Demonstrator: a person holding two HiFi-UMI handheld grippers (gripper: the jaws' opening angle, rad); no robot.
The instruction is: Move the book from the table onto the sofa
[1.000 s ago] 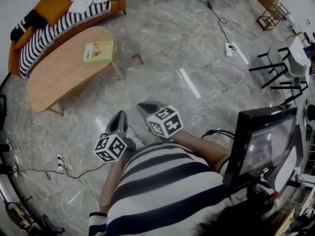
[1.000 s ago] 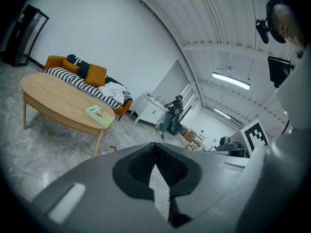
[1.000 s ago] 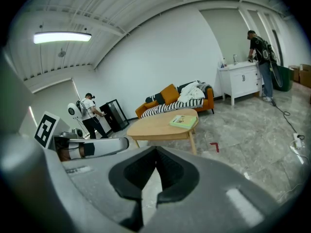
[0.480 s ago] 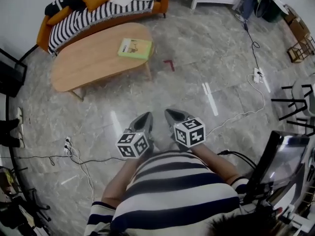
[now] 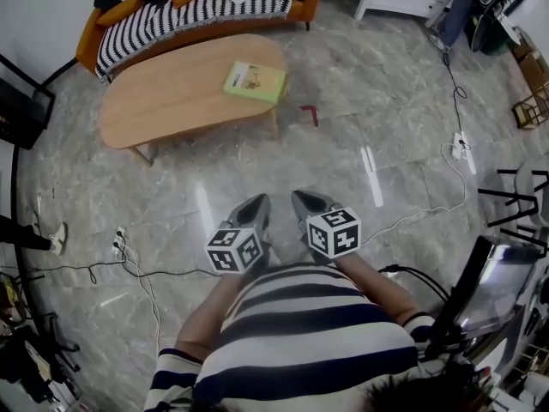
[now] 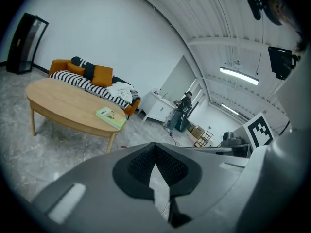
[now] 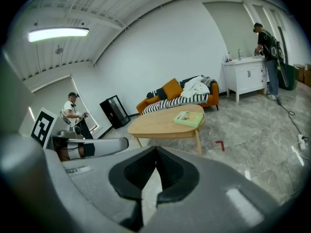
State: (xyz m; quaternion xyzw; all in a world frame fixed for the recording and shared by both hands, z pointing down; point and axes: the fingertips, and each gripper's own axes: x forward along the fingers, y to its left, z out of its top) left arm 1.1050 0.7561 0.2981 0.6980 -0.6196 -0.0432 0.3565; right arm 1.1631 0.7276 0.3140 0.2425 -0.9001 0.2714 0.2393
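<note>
Sofa [image 5: 88, 48] with its striped throw [image 5: 189, 17] carries no book yet, and the oval wooden desk [image 5: 163, 101] stands just in front of it with the green book [image 5: 255, 81] lying flat near its right end, untouched. Your left gripper [image 5: 256, 206] and right gripper [image 5: 302, 202] hang side by side over the floor [image 5: 369, 101], well short of the desk, jaws together and empty, so the approach, grasp, carry and set-down all remain.

The book [image 5: 255, 81] lies on the table [image 5: 163, 101], with the sofa [image 5: 180, 15] just behind the table.
</note>
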